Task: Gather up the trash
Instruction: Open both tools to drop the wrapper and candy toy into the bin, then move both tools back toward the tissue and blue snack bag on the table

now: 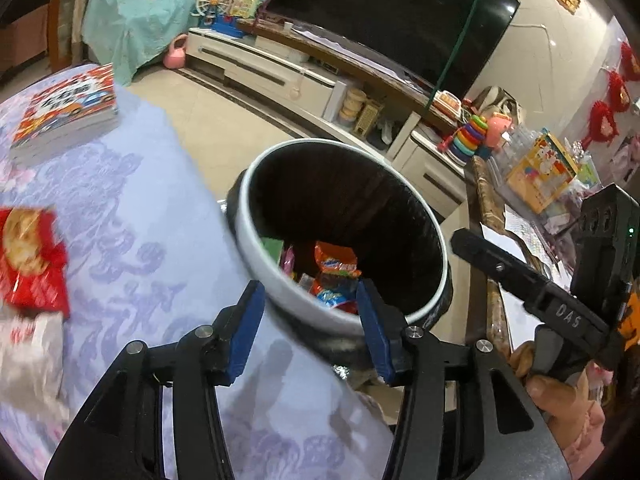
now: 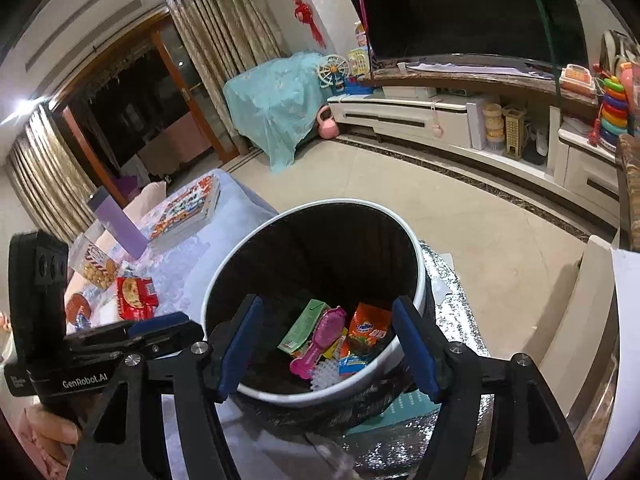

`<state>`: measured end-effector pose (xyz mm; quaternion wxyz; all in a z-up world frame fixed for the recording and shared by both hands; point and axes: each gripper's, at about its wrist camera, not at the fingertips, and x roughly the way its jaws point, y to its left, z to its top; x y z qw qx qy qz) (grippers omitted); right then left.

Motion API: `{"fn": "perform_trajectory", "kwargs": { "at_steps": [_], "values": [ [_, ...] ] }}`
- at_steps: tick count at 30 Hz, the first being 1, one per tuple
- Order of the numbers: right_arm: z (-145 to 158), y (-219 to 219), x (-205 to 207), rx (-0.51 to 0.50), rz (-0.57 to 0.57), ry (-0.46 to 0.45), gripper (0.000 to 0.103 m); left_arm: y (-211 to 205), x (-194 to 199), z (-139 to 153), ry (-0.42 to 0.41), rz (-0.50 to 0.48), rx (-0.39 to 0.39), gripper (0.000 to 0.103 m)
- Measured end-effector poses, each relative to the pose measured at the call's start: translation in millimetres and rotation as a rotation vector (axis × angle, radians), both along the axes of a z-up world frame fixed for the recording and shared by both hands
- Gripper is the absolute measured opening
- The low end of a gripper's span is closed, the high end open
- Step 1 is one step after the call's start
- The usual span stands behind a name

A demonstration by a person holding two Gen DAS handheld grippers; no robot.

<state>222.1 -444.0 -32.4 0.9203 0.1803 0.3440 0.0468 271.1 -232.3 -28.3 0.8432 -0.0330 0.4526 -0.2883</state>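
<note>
The trash bin [image 2: 316,300] stands on the floor beside the cloth-covered table [image 1: 152,208], just below both grippers; the right gripper [image 2: 326,344] and left gripper [image 1: 310,328] gape empty over it; wrappers [image 2: 366,330] lie inside; a red snack packet [image 1: 30,256] lies on the table, left of the left gripper.

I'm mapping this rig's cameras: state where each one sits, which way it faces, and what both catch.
Left wrist: rides the left gripper, angled down at the trash bin beside the table; right gripper and a hand show.
Right wrist: rides the right gripper, angled down into the bin; left gripper shows.
Shared: bin, table, television.
</note>
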Motion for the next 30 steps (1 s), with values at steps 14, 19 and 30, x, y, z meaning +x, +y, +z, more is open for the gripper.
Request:
{"fn": "perform_trajectory", "kwargs": {
  "at_steps": [14,19,30],
  "values": [
    [-5,45,-32,0.019,0.054,-0.021,0.084,80,-49,-16,0.005,0.160,-0.018,0.054],
    [-13,65,-42,0.039,0.077,-0.011,0.089,115,-65,-22,0.002,0.228,-0.027,0.054],
    [-24,119,-49,0.089,0.165,0.008,0.095,177,-90,-33,0.005,0.349,-0.002,0.054]
  ]
}}
